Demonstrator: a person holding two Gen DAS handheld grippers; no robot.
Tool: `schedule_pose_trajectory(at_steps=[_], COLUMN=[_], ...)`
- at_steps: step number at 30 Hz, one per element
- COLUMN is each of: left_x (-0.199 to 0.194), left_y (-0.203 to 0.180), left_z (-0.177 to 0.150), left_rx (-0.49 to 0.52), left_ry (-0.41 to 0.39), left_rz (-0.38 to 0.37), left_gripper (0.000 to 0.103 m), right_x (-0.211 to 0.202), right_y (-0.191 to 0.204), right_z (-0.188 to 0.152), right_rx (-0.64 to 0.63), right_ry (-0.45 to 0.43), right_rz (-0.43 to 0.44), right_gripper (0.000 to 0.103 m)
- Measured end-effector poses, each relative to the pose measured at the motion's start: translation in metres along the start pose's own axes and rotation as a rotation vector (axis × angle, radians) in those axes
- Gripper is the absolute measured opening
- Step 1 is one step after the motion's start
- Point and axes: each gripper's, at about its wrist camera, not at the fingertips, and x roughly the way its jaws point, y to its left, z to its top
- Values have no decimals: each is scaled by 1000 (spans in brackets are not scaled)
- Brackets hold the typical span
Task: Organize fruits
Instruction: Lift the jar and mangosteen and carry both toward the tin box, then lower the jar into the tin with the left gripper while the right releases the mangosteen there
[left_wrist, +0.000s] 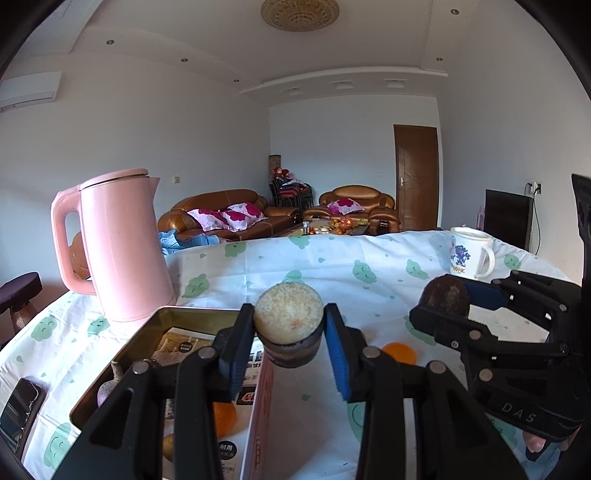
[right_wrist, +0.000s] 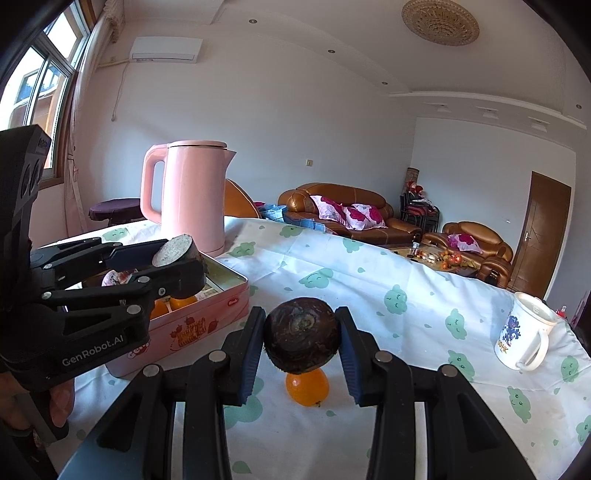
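Behind pink tin (right_wrist: 192, 325), pink kettle (right_wrist: 188, 195)

Your table wears a white cloth with green cloud faces (right_wrist: 369, 273). On it rest the pink kettle (right_wrist: 192, 195), the pink tin box (right_wrist: 192, 325), a white mug (right_wrist: 524, 339), an orange (right_wrist: 307, 386) and a phone (left_wrist: 20, 410).

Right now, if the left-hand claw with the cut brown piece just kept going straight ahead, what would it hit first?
Probably nothing soon. The left gripper, shut on the cut piece, points over the open tin toward bare tablecloth. The pink kettle stands off to its left; depth is hard to judge.
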Motion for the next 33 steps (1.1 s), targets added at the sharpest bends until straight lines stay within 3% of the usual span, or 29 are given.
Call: schedule_pose_trajectory(at_steps=[33], left_x=[-19], left_y=[52], left_z=[-7], left_rx=[-66], left_ry=[10], left_rz=[74], left_gripper=[39], right_x=[17], right_y=[60], right_z=[30], right_rx=[-91], right_ry=[-11], right_rz=[120], right_gripper=[41])
